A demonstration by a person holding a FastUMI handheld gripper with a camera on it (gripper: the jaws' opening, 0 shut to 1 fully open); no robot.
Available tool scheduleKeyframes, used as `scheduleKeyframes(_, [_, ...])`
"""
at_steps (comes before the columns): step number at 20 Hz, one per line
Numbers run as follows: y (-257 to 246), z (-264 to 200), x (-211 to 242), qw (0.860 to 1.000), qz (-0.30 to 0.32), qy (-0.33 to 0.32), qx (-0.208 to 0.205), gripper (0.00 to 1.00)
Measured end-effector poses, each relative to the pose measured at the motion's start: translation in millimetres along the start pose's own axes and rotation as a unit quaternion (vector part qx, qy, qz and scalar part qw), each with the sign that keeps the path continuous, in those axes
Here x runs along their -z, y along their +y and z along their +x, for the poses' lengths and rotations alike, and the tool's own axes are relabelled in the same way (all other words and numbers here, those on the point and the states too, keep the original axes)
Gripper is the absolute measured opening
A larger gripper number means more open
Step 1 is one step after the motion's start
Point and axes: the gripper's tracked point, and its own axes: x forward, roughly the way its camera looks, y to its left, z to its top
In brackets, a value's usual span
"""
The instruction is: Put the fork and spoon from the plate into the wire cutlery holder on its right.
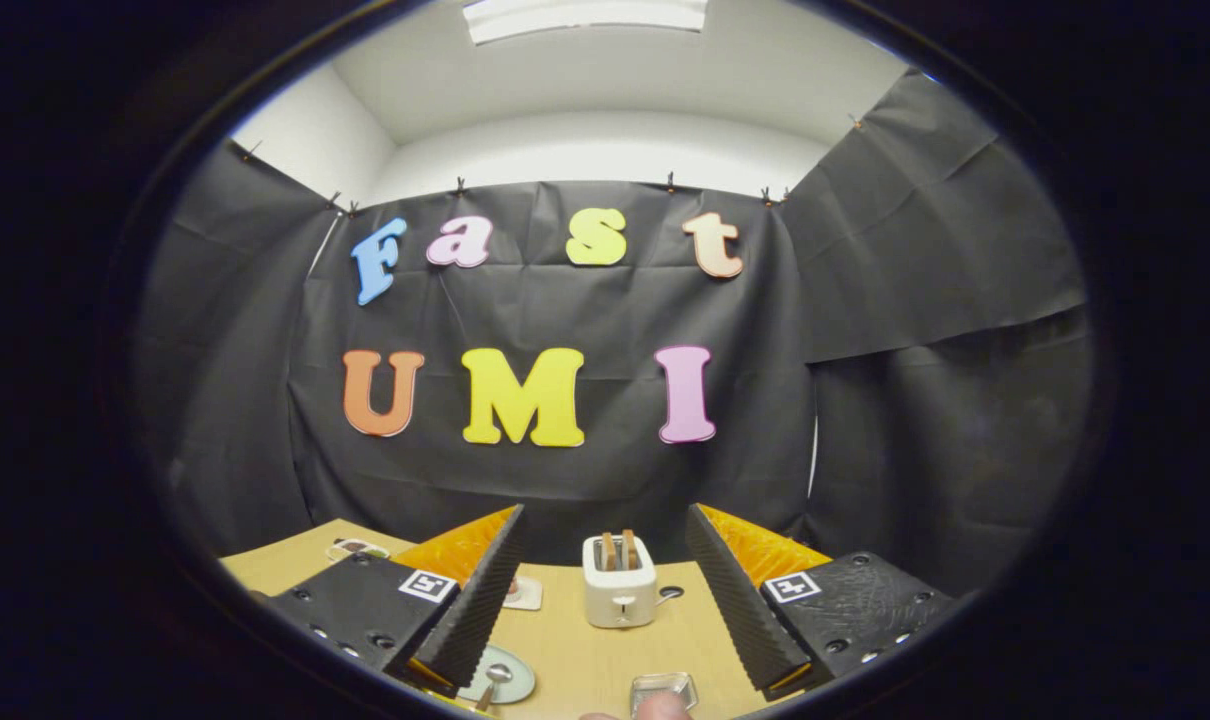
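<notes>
Gripper [605, 600] is spread wide and holding nothing, just hanging over the near end of the table [585, 650] and aimed pretty level toward the back. Its inner faces are ribbed, sawtooth style, with little square markers on the blocks behind them.

Nearest stuff first: right at the near edge there's a fingertip [655, 706] poking in, a person's I guess. Just past it sits a small shiny holder [664, 688], looks like the wire cutlery holder but it's squashed by the lens, so can't swear to the mesh. To its left, half tucked under the left finger, is the plate [510, 685], pale and round, with a spoon [493, 680] on it, metal, bowl end pointing far, handle running back toward the near edge. Fork I can't make out.

So the key thing: the spoon lies low and to the left of the gap, not between the fingers. My guess is the tool needs to tip down and slide left before it can close across that handle.

Further out, a white toaster [620, 592] with two slices up, smooth plastic, sits dead centre between the fingers. The tabletop is light wood grain.
</notes>
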Motion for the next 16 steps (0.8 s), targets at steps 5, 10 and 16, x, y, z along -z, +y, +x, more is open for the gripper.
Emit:
scheduleKeyframes(5, [7, -1, -3, 1.000, -0.003, -0.002, -0.009, 0.96])
scheduleKeyframes(10, [15, 4, 4, 1.000, -0.003, 0.011, -0.019, 0.96])
scheduleKeyframes(16, [31, 5, 32, 0.998, -0.006, 0.047, -0.031, 0.96])
